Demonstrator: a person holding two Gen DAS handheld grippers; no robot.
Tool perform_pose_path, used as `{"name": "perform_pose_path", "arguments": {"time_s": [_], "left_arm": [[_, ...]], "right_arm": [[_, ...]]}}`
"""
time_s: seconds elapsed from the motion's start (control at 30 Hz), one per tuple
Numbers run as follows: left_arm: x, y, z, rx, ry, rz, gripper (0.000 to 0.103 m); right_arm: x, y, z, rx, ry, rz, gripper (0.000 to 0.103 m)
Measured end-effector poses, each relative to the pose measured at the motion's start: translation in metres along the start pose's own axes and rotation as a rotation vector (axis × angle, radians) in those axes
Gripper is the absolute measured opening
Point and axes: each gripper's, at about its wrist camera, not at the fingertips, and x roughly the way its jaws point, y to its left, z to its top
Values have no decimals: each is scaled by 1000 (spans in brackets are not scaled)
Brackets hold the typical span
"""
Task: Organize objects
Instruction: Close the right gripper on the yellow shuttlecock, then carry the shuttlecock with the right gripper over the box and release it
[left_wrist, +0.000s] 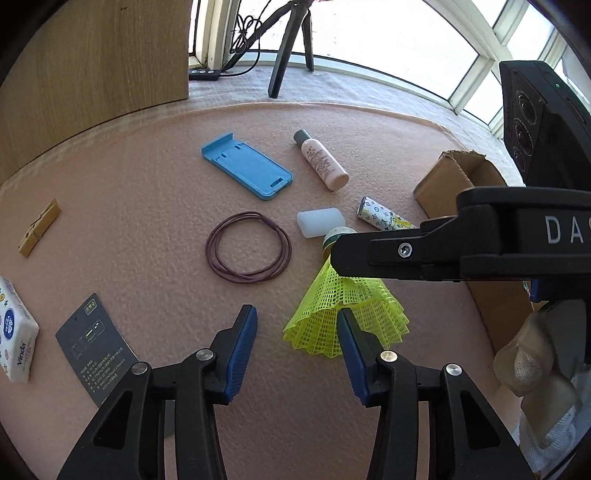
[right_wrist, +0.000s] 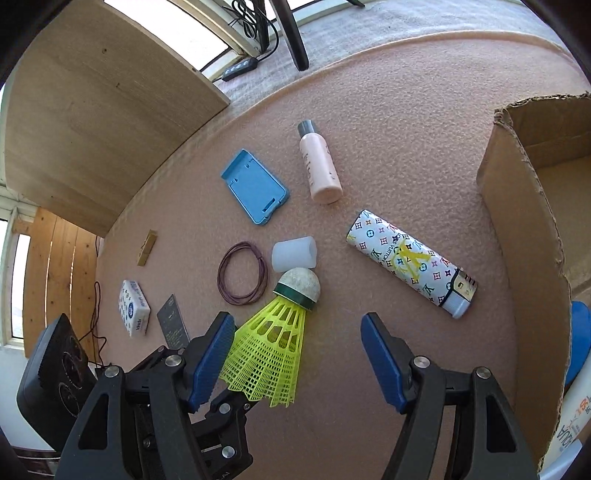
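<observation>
Shuttlecock (right_wrist: 280, 336), neon-yellow mesh skirt, worn white cork, lies between unclamped right tongs (right_wrist: 297, 356); left tongs (left_wrist: 297, 345) gape.

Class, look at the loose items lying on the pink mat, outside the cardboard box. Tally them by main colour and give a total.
White: 3, tissue pack, translucent cap, patterned lighter
Blue: 1, phone stand
Pink: 1, bottle
Yellow: 1, shuttlecock
Purple: 1, hair tie loop
Tan: 1, clothespin
Dark grey: 1, card
Total: 9
</observation>
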Motion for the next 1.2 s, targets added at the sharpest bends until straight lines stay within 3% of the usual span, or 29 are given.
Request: {"name": "perform_pose_path", "arguments": {"time_s": [0.2, 0.43, 0.53, 0.87, 1.2], "left_arm": [[3, 1, 4, -2, -6, -16, 43], [3, 5, 3, -17, -6, -28, 20], [1, 6, 1, -19, -7, -27, 12], [-30, -27, 2, 46, -56, -21, 9], [-56, -78, 12, 128, -118, -50, 9]], "right_arm": [[9, 2, 1, 2, 27, 28, 58], [12, 9, -1, -16, 42, 52, 38], [8, 12, -4, -34, 32, 44, 37], [-21, 16, -19, -61, -3, 77, 33], [-79, 0, -31, -48, -125, 71, 31]]}}
